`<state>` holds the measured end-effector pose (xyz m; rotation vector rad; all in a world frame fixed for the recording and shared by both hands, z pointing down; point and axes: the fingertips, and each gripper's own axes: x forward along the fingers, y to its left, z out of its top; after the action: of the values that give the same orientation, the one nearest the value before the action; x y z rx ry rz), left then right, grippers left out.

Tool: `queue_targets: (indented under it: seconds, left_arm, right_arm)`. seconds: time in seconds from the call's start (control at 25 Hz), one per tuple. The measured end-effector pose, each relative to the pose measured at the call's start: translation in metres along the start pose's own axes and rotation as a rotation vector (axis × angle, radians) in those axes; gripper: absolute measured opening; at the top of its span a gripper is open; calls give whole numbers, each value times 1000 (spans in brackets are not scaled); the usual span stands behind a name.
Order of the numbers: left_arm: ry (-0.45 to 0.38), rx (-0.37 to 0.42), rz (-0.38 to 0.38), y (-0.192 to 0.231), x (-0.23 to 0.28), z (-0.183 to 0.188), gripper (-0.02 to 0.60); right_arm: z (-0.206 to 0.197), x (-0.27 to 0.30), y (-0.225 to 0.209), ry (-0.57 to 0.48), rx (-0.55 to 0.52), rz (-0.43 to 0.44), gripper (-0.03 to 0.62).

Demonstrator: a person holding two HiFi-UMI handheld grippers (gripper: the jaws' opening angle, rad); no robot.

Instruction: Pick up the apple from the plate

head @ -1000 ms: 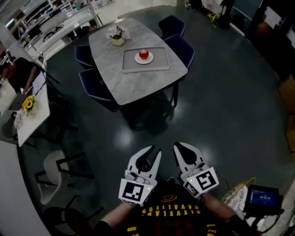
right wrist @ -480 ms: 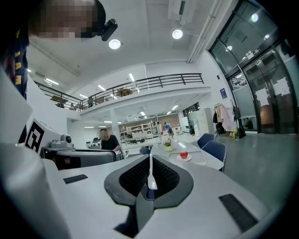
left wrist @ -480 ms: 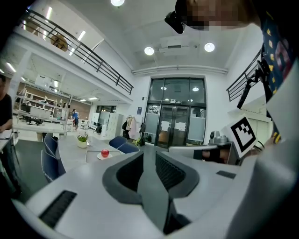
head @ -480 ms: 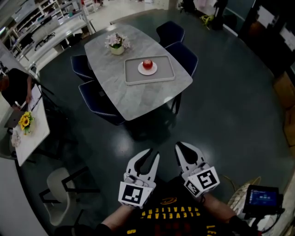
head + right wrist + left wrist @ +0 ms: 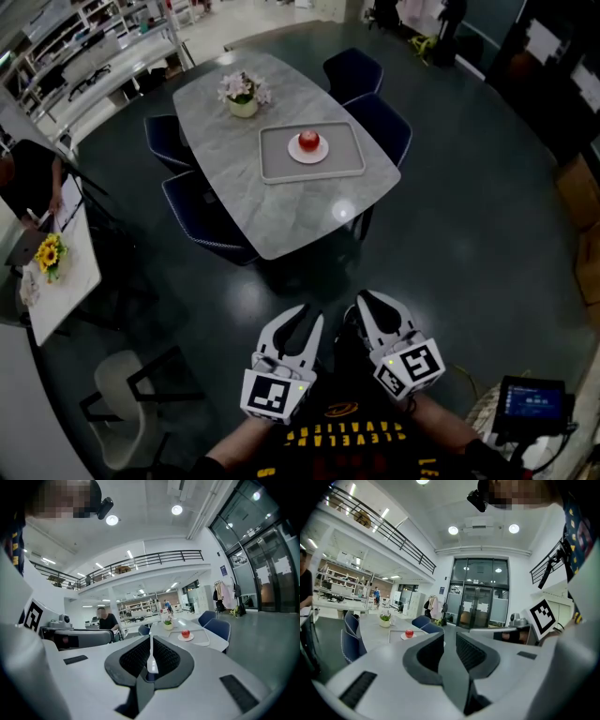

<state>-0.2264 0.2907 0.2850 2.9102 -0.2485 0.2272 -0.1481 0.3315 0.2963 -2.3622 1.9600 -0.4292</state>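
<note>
Evidently the apple (image 5: pixel 309 142) lay untouched on its plate (image 5: pixel 294 153) atop the table (image 5: pixel 281 211). Far from the table, the left gripper (image 5: pixel 312 311) gaped empty; the right gripper (image 5: pixel 367 298) was clenched on nothing.

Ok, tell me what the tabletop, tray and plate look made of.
Tabletop: grey veined stone or stone-look laminate, polished, judging by the bright glare. Tray: pale grey, matte, raised rim, possibly plastic. Plate: white, smooth, likely ceramic, though too small to be sure.

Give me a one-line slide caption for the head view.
Left gripper open, right gripper shut, both far from the apple on its plate in the tray on the table.
</note>
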Motion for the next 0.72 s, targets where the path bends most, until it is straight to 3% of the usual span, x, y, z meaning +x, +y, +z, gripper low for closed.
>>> queue_targets:
  seconds: [0.2, 0.56, 0.72]
  left_arm:
    - [24, 19, 36, 25, 59, 1, 83]
    - [23, 24, 56, 38, 52, 7, 84]
    - [17, 19, 94, 46, 117, 18, 84]
  right_arm:
    - [9, 46, -44, 3, 8, 38, 8]
    - [17, 59, -31, 9, 3, 72, 8]
    - [30, 90, -92, 16, 16, 105, 8]
